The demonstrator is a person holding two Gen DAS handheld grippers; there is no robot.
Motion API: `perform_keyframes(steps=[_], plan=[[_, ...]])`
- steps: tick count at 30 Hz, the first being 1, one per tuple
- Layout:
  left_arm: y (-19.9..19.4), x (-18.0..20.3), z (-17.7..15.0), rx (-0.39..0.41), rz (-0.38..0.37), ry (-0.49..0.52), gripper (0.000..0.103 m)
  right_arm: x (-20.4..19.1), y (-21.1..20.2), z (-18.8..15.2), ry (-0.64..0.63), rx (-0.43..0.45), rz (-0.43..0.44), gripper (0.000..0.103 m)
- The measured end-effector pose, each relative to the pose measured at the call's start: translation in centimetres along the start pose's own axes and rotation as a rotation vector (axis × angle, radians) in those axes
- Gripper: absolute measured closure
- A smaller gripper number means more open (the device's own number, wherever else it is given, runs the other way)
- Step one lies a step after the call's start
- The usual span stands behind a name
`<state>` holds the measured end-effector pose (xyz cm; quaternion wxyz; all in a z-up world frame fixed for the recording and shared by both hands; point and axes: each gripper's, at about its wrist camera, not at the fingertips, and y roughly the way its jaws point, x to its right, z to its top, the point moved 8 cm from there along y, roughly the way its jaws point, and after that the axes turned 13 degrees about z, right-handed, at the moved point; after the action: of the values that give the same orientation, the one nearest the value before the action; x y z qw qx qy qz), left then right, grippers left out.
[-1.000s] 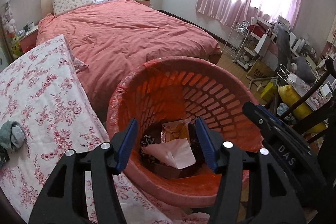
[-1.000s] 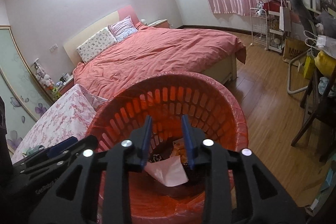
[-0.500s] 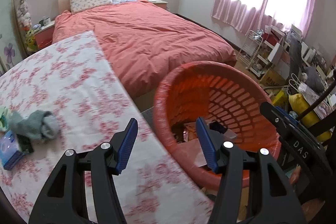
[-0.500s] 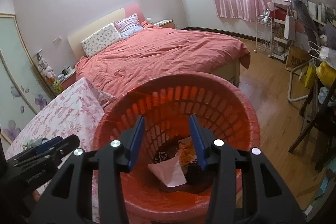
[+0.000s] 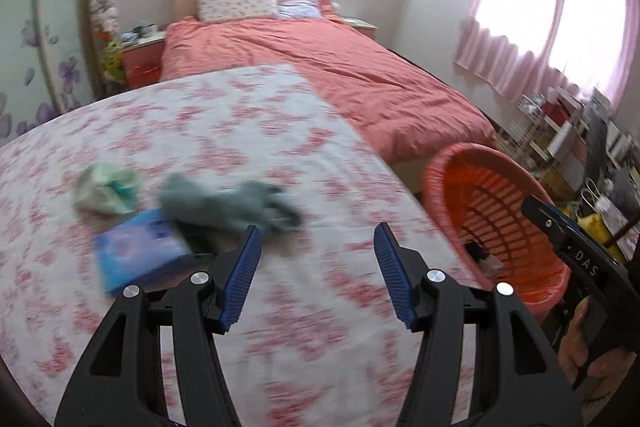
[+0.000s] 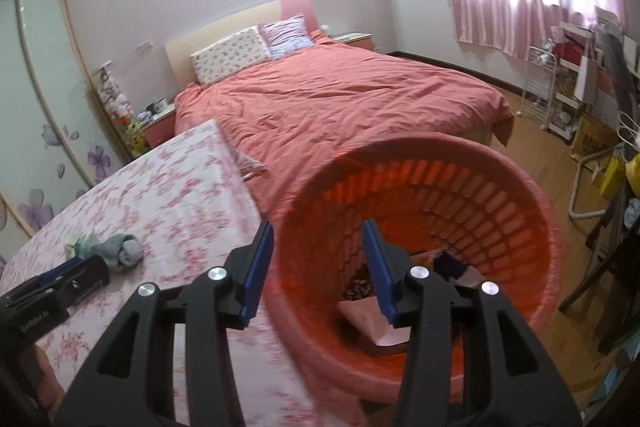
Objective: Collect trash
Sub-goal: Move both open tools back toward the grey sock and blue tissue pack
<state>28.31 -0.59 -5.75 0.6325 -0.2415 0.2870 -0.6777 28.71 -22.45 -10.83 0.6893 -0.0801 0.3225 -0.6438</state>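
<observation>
Left wrist view: an empty tool hangs over the flowered surface, short of the litter.

Left tool (image 5: 318, 259), blue pads spread with nothing between them, points down at the cloth-covered surface (image 5: 240, 131); the remaining trash lies ahead and to its left: a grey wad (image 5: 224, 207), long axis running left to right, a pale crumpled wrapper (image 5: 106, 189) beyond it, and a blue packet (image 5: 138, 259) nearest the left pad. Right tool (image 6: 318, 267), also empty, pads parted, hovers at the near rim of the orange bin (image 6: 520, 195), paper scraps already inside. Judged from this, the left hand is the nearer one for the next pick.
</observation>
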Motion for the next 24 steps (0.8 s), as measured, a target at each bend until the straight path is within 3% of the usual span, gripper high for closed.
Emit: perform_keyframes(steps=[13, 24], plan=[[-0.8, -13.4, -1.0, 0.006, 0.168, -0.172, 0.04, -11.0, 3.6, -1.9, -0.133, -0.083, 0.114, 0.056], [-0.5, -18.3, -2.5, -0.01, 0.23, -0.211, 0.036, -18.9, 7.1, -4.0, -0.242, -0.165, 0.195, 0.056]])
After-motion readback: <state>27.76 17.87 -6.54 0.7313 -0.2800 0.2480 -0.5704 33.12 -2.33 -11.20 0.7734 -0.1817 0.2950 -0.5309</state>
